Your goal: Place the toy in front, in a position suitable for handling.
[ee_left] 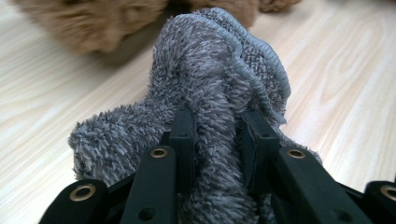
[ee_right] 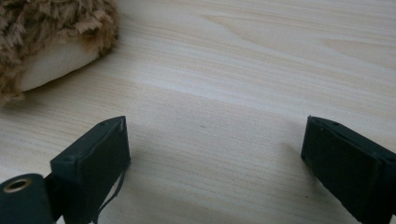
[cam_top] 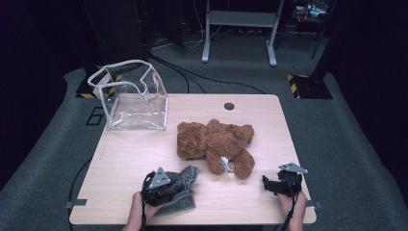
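Left gripper [ee_left: 212, 126] is clamped on a bunched fold of the grey fleece cloth [ee_left: 205, 70], which lies at the near edge of the table [cam_top: 130, 159], just in front of the brown teddy bear [cam_top: 214, 142]. Right gripper [ee_right: 215, 154] rests with jaws spread wide, nothing between them. Current step, by judgement: lifting the cloth. Next move likely requires a secure pinch while carrying it toward the clear bag [cam_top: 132, 96].

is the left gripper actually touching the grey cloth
Touching: in the left gripper view, the left gripper has both jaws pressed into a fold of the grey cloth.
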A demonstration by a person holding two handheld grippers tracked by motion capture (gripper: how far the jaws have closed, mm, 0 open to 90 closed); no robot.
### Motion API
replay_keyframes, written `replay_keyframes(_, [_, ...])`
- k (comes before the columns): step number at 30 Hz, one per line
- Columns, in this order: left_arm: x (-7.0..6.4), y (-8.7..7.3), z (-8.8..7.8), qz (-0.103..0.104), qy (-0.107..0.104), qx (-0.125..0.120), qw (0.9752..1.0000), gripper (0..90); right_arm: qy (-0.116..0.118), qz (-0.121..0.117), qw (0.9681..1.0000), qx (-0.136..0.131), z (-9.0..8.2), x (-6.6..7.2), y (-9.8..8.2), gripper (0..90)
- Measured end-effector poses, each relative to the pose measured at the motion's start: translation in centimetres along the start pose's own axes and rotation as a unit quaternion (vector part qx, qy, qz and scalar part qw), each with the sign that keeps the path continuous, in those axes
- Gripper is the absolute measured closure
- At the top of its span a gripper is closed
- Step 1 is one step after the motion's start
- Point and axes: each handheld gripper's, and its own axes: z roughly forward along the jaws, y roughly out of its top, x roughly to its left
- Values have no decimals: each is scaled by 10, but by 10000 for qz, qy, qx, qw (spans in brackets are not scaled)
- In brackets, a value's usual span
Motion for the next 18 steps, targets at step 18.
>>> replay_keyframes(18, [-41,33,73,388,-962,376,9939,690,0,1,10000,-2,0,0,0,72])
